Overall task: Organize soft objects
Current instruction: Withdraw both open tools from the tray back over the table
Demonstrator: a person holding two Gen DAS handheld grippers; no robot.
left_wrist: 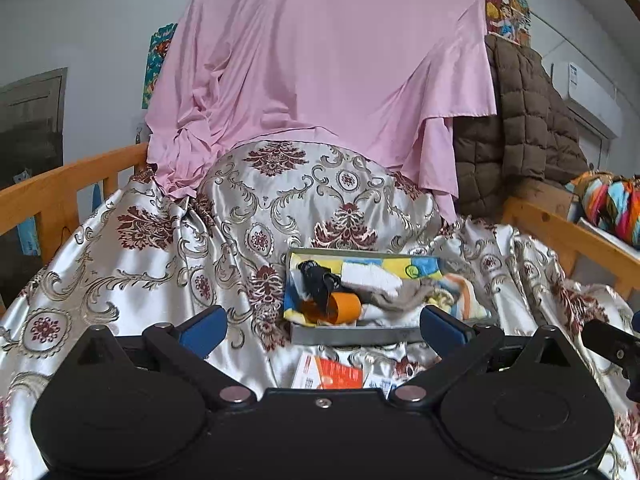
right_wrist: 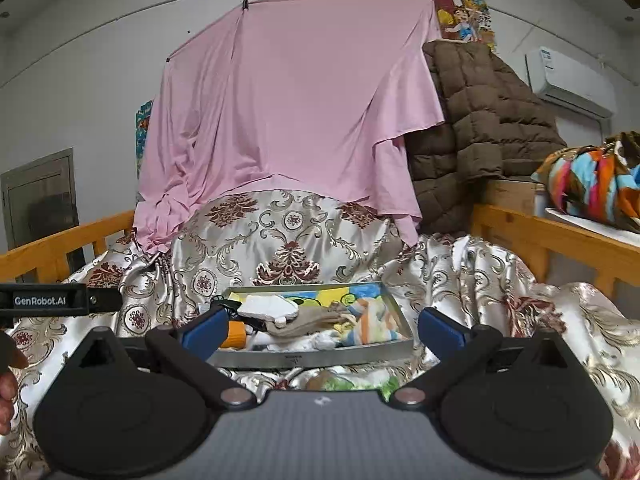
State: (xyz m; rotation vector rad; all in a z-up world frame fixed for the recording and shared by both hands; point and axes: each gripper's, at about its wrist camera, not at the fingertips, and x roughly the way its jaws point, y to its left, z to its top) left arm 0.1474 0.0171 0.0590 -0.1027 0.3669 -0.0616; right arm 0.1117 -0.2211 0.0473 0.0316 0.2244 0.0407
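A grey metal tray (left_wrist: 352,336) (right_wrist: 312,357) sits on the patterned satin bedspread (left_wrist: 140,248). It holds a colourful cloth (left_wrist: 416,268) (right_wrist: 360,322), a white sock (left_wrist: 372,276) (right_wrist: 268,306), a beige sock (left_wrist: 400,298) (right_wrist: 312,320), a black item (left_wrist: 320,282) and an orange roll (left_wrist: 346,307) (right_wrist: 236,334). My left gripper (left_wrist: 322,330) is open and empty, just in front of the tray. My right gripper (right_wrist: 320,332) is open and empty, its fingers either side of the tray's near edge.
A pink sheet (left_wrist: 320,60) hangs at the back beside a brown quilted coat (left_wrist: 520,128). Wooden rails (left_wrist: 60,188) (right_wrist: 540,232) flank the bed. A striped bundle (right_wrist: 592,176) lies at right. Orange and white packets (left_wrist: 332,372) lie before the tray. The left gripper's body (right_wrist: 48,300) shows at left.
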